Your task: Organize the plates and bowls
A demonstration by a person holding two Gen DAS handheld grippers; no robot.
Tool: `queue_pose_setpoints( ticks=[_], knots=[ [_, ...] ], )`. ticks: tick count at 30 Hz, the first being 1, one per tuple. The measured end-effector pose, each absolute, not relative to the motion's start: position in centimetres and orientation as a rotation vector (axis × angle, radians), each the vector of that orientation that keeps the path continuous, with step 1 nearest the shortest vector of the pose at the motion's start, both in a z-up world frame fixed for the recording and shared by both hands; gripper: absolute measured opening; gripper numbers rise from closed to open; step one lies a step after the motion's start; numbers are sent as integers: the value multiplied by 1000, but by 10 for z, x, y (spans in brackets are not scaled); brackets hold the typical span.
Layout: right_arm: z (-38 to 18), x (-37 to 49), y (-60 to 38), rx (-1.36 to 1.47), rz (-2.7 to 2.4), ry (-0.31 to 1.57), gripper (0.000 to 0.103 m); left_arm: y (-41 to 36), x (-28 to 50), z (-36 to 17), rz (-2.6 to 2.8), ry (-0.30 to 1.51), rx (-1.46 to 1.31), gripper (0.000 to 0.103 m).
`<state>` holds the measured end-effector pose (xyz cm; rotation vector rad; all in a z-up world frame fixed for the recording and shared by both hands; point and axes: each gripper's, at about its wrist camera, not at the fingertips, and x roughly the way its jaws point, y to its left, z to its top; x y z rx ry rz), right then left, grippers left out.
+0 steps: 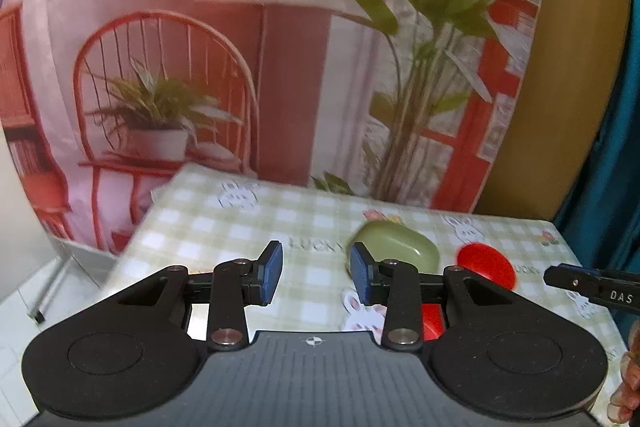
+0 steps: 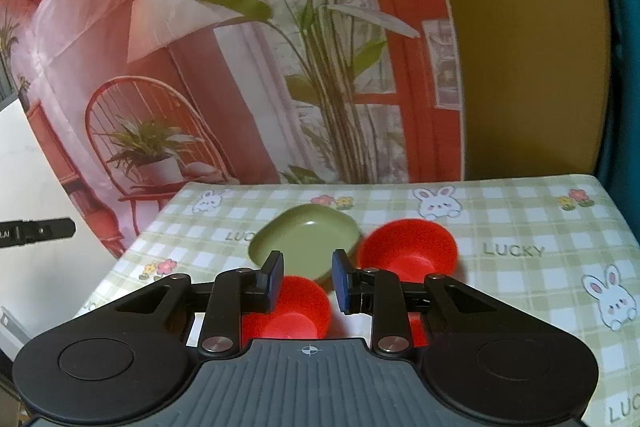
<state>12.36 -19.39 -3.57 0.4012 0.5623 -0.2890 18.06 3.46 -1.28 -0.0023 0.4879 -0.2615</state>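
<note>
A printed backdrop (image 2: 248,67) of a lamp, chair and plants hangs behind the table (image 2: 520,219), which wears a green checked cloth with rabbits. On it sit a green plate (image 2: 308,237) and 2 red bowls, one (image 2: 408,247) touching the plate's right, one (image 2: 296,303) nearer. The left gripper (image 1: 316,273) and right gripper (image 2: 308,281) hover above, both parted and empty.
</note>
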Motion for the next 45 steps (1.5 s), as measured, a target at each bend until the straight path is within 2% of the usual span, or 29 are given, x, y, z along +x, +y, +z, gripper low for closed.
queue_pose_setpoints(
  ticks=[12, 22, 30, 34, 45],
  knots=[
    [-48, 196, -219, 426, -308, 614, 26, 39, 252, -14, -302, 508, 1, 41],
    [-92, 261, -270, 505, -353, 733, 26, 4, 332, -78, -374, 591, -6, 47],
    [-138, 315, -301, 518, -381, 885, 26, -9, 378, -138, -428, 730, -96, 48],
    [-156, 328, -306, 523, -381, 942, 26, -11, 386, -153, -468, 759, -153, 53],
    [-175, 340, -307, 507, -380, 997, 24, -29, 399, -176, -483, 820, -151, 51]
  ],
)
